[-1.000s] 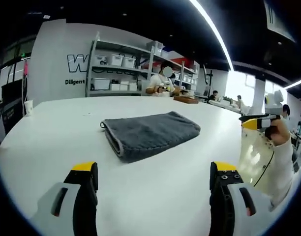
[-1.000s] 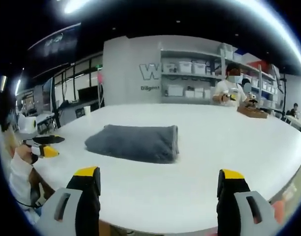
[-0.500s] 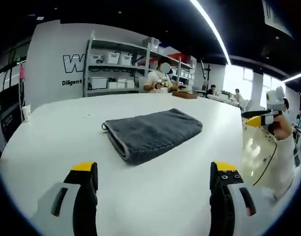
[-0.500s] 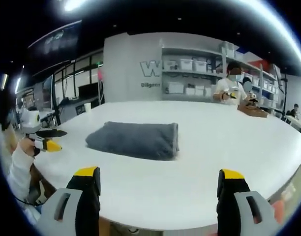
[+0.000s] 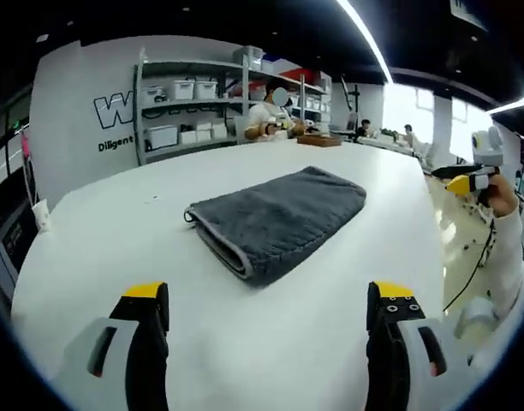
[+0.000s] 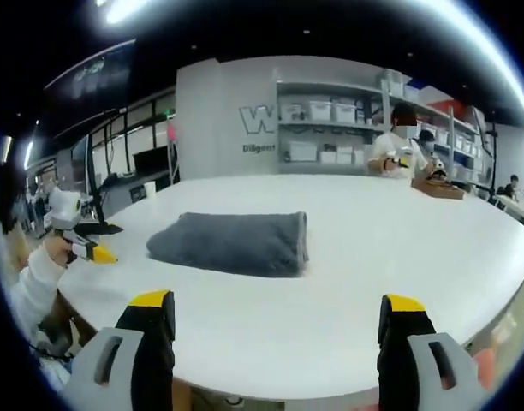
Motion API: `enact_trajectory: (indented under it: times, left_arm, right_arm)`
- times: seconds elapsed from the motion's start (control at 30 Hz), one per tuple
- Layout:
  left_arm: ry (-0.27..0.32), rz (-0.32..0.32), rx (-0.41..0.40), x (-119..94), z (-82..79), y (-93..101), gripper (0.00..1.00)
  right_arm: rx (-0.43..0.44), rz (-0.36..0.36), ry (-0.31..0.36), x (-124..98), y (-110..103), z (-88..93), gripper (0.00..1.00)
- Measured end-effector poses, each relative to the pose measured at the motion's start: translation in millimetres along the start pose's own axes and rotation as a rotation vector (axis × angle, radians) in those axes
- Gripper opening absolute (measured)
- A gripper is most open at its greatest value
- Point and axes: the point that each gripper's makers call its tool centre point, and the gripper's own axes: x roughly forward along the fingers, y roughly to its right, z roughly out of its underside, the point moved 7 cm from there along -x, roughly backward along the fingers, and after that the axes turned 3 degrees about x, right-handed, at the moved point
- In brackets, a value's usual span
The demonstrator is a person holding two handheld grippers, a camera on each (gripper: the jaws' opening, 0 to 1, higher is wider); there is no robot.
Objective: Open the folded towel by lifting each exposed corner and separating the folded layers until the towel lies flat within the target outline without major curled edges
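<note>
One dark grey towel, folded into a thick rectangle, lies mid-frame on the white table; two grippers, left gripper and right gripper, jaws apart, empty.

On the far wall stands a large "W", cut off by the shelves, with "Diligent" underneath.

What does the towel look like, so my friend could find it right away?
Look at the big white table that fills the room's middle. Lying out on its top, ahead of both open grippers, is the folded towel: dark grey, fluffy and folded into a thick oblong with a paler edge trim. It is the one dark, soft thing on that bright, smooth table.
</note>
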Motion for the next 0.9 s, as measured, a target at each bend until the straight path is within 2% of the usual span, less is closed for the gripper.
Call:
enact_trajectory:
  times: [0.13, 0.33, 0.4, 0.53, 0.67, 0.8, 0.9]
  left_arm:
    - [-0.012, 0.008, 0.02, 9.7, -1.6, -4.3, 0.96]
    - [-0.015, 0.066, 0.055, 27.9, -2.2, -0.9, 0.96]
    - [-0.047, 0.1, 0.039, 36.1, 1.3, -0.5, 0.96]
    - [-0.07, 0.111, 0.023, 47.0, 5.0, -2.7, 0.96]
    - [-0.065, 0.127, 0.027, 53.3, 5.9, -2.3, 0.96]
    - [-0.048, 0.133, -0.018, 61.5, 7.6, -8.7, 0.93]
    - [-0.053, 0.118, -0.026, 67.3, 11.5, -13.0, 0.91]
  right_arm:
    - [0.004, -0.002, 0.001, 0.1, 0.4, -0.5, 0.99]
    - [0.011, -0.005, 0.001, -0.9, 2.3, -0.9, 0.99]
    - [0.013, -0.005, 0.005, -2.3, 2.7, -1.3, 0.99]
    - [0.018, -0.01, 0.012, -4.3, 3.3, -2.2, 0.99]
    - [0.023, -0.012, 0.016, -5.5, 3.6, -2.5, 0.99]
    - [0.023, -0.014, 0.017, -6.4, 3.0, -2.3, 0.99]
    - [0.025, -0.017, 0.018, -7.2, 2.3, -2.2, 0.99]
